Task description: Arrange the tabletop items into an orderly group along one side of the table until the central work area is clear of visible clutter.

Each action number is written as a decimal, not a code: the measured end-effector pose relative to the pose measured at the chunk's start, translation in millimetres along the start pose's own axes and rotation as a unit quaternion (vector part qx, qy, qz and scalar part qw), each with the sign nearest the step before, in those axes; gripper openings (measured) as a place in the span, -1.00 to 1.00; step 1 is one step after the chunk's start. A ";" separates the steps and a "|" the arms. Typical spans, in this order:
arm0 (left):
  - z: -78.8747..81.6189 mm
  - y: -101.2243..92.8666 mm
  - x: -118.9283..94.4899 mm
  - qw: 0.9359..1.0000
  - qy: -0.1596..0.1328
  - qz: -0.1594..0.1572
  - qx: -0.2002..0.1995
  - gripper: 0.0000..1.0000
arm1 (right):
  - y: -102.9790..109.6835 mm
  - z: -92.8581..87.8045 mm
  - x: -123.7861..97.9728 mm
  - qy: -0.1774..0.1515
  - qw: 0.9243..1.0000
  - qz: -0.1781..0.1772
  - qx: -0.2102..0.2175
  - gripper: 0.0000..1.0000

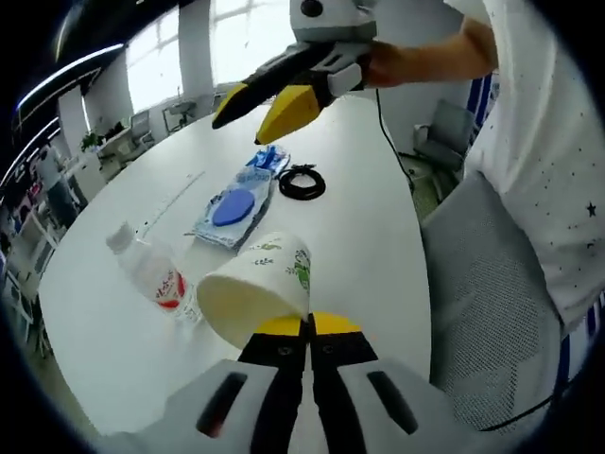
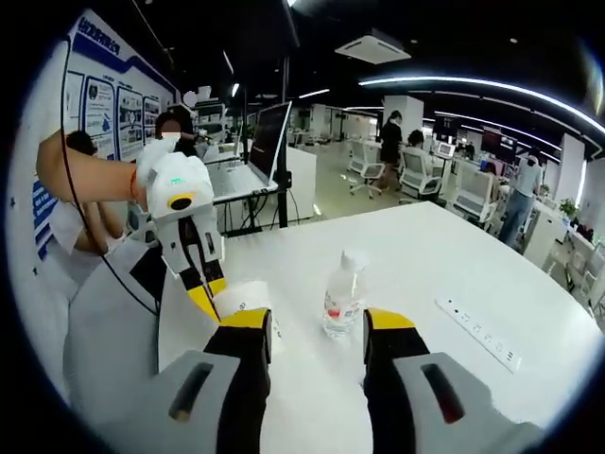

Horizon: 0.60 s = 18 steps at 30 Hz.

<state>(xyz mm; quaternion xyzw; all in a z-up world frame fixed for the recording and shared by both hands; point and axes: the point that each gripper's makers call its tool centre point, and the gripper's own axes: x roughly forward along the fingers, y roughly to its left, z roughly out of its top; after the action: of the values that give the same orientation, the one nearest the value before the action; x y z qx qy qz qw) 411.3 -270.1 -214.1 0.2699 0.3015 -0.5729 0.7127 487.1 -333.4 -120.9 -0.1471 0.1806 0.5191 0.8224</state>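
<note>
A white paper cup [image 1: 257, 288] with green print is tipped on its side above the white table [image 1: 369, 246], and my left gripper [image 1: 306, 326] is shut on its rim. In the right gripper view the left gripper [image 2: 202, 295] comes in from the left, holding the cup [image 2: 244, 297]. A clear water bottle [image 2: 342, 293] with a red label stands just beyond my right gripper [image 2: 319, 323], whose jaws are open with nothing between them. In the left gripper view the right gripper [image 1: 241, 130] hangs open above the table's far part, and the bottle [image 1: 153, 274] is left of the cup.
A clear packet with a blue disc [image 1: 233, 208] and a black cable coil [image 1: 302, 182] lie past the cup. A white power strip [image 2: 477, 331] lies to the right. A grey chair [image 1: 492, 284] stands by the table edge, beside a person in a white shirt [image 1: 544, 142].
</note>
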 end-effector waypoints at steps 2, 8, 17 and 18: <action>5.2 -5.7 1.9 1.000 0.010 -0.006 0.019 -1.00 | 2.0 1.8 -2.8 0.000 1.000 0.004 -0.006 -0.28; 15.4 -14.1 3.6 0.995 0.052 -0.011 0.079 -1.00 | 4.7 6.8 -10.3 0.005 1.000 0.011 -0.019 -0.29; 29.1 -27.3 10.0 0.972 0.136 -0.030 0.187 -1.00 | 11.8 10.4 -22.7 0.032 0.997 0.035 -0.055 -0.32; 29.2 -27.6 10.0 0.967 0.147 -0.032 0.205 -1.00 | 12.9 10.6 -24.0 0.036 0.997 0.039 -0.059 -0.33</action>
<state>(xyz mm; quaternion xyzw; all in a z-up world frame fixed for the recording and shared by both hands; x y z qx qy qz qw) 389.4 -303.4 -203.0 0.4815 0.2875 -0.5990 0.5716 467.4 -342.7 -101.4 -0.2070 0.1847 0.5546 0.7845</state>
